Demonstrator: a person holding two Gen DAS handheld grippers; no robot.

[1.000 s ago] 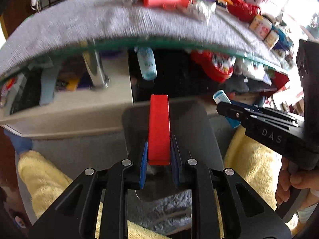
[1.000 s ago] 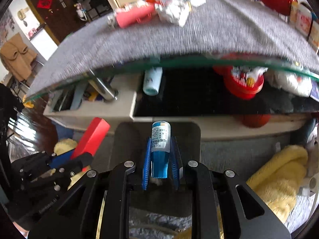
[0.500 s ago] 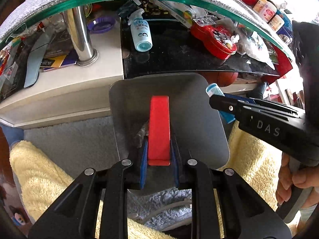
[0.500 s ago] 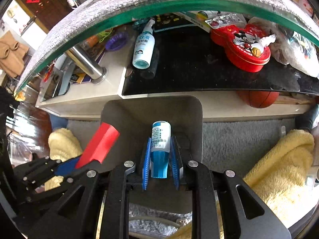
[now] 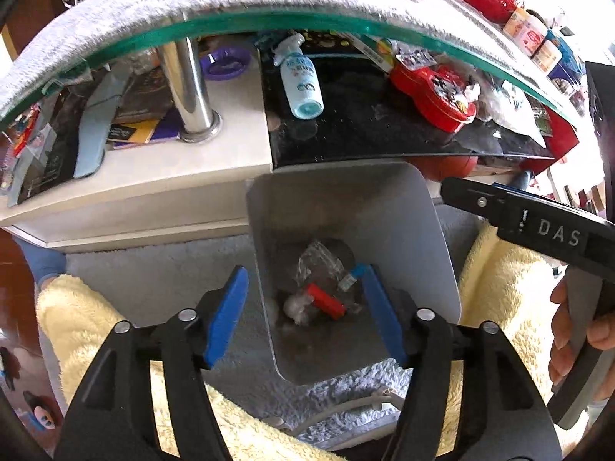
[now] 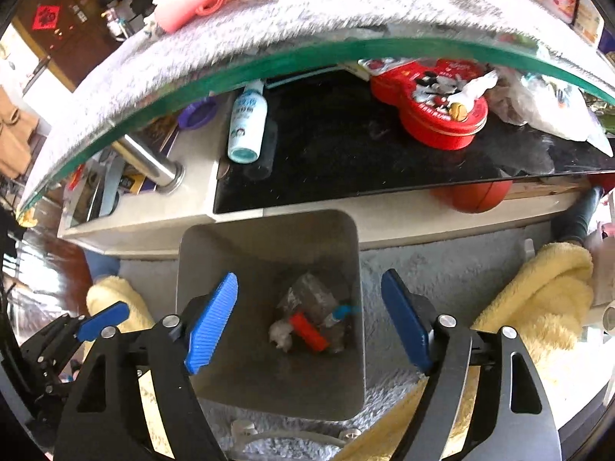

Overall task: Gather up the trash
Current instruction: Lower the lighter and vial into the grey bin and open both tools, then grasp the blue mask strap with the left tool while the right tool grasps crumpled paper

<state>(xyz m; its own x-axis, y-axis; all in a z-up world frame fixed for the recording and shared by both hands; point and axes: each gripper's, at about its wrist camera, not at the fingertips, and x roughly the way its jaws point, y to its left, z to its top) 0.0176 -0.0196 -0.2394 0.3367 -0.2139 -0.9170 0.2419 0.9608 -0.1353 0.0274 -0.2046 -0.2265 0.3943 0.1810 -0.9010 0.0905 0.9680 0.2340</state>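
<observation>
A grey trash bin [image 5: 423, 223] [image 6: 269, 238] stands on the floor below a glass table. At its bottom lie a red block [image 5: 326, 300] [image 6: 309, 331], a small blue-and-white bottle [image 5: 351, 274] [image 6: 340, 313], clear wrap [image 5: 319, 261] and a white wad [image 6: 280, 332]. My left gripper [image 5: 303, 313] is open and empty above the bin's left rim. My right gripper [image 6: 309, 319] is open and empty above the bin; it also shows at the right of the left wrist view [image 5: 538, 223].
The glass table edge [image 5: 307, 19] with a grey cloth curves overhead, with a pink item [image 6: 188, 9] and wrappers on top. The lower shelf holds a spray bottle [image 5: 301, 80], a red tin [image 6: 434, 107] and a chrome leg [image 5: 192, 88]. Yellow fleece [image 6: 538, 299] and grey rug surround the bin.
Both grippers opened. The red block fell from the left one and the blue bottle from the right one into the bin, where they now lie.
</observation>
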